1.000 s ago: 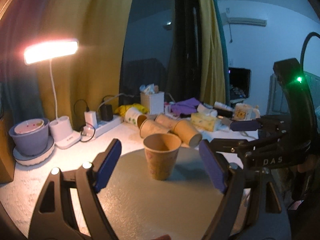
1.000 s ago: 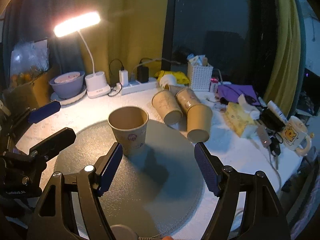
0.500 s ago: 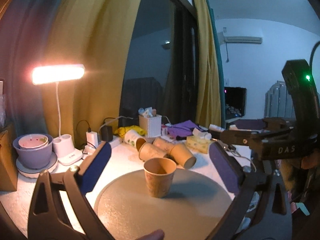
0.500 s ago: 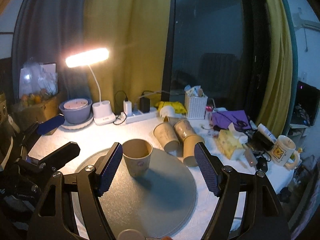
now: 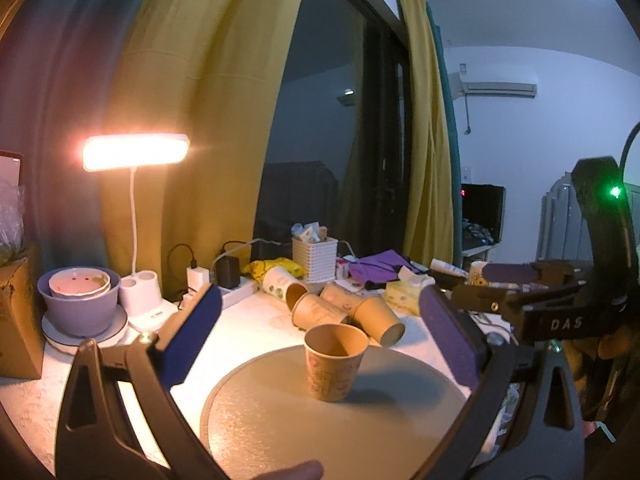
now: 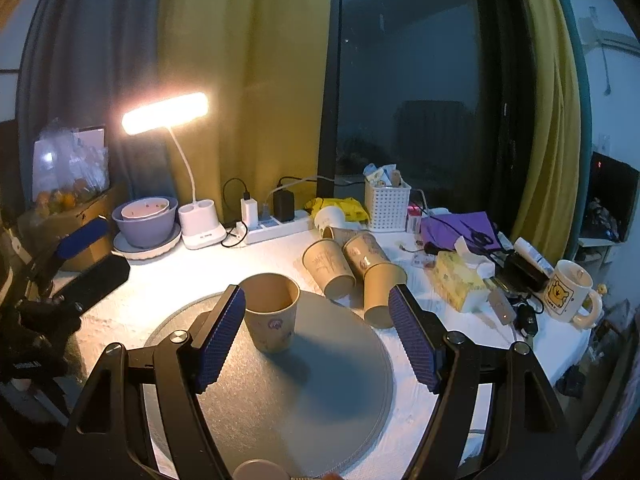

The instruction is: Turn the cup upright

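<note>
A brown paper cup (image 5: 334, 360) stands upright, mouth up, on a round grey mat (image 5: 280, 420). It also shows in the right wrist view (image 6: 271, 312) on the mat (image 6: 320, 380). My left gripper (image 5: 320, 336) is open and empty, raised back from the cup. My right gripper (image 6: 316, 336) is open and empty, with the cup just beyond its left finger. Each gripper appears at the edge of the other's view.
Three paper cups (image 6: 352, 264) lie on their sides behind the mat. A lit desk lamp (image 6: 196, 224), stacked bowls (image 6: 144, 220), a power strip (image 6: 276, 226), a white basket (image 6: 386, 204), a tissue pack (image 6: 458, 284) and a mug (image 6: 568, 292) crowd the white table.
Both grippers have drawn back and risen away from the upright cup, so the cup looks smaller and farther. The cup has not moved.
</note>
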The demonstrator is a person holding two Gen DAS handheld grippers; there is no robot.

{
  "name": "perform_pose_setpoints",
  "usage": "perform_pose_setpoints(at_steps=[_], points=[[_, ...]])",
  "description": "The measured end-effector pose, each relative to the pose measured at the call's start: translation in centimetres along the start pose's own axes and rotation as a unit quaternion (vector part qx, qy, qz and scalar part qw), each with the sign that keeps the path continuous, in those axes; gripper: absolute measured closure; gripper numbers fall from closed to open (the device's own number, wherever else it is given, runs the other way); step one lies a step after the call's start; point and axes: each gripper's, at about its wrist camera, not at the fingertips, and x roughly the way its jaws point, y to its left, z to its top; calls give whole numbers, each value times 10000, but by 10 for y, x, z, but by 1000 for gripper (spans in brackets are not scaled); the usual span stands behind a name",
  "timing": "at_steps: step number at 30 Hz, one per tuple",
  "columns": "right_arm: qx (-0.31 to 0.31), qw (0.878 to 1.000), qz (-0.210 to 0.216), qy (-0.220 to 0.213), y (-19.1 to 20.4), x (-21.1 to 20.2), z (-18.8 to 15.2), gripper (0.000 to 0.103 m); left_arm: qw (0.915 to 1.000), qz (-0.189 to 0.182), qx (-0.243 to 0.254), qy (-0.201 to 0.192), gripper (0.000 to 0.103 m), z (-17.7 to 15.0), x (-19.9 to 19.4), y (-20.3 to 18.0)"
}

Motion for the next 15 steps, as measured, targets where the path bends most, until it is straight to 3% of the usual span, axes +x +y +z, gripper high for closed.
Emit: perform_pose_setpoints(at_steps=[15], points=[[2, 10000, 17, 48, 1, 4, -1, 26, 10000, -33, 6, 73, 3, -2, 1, -2]])
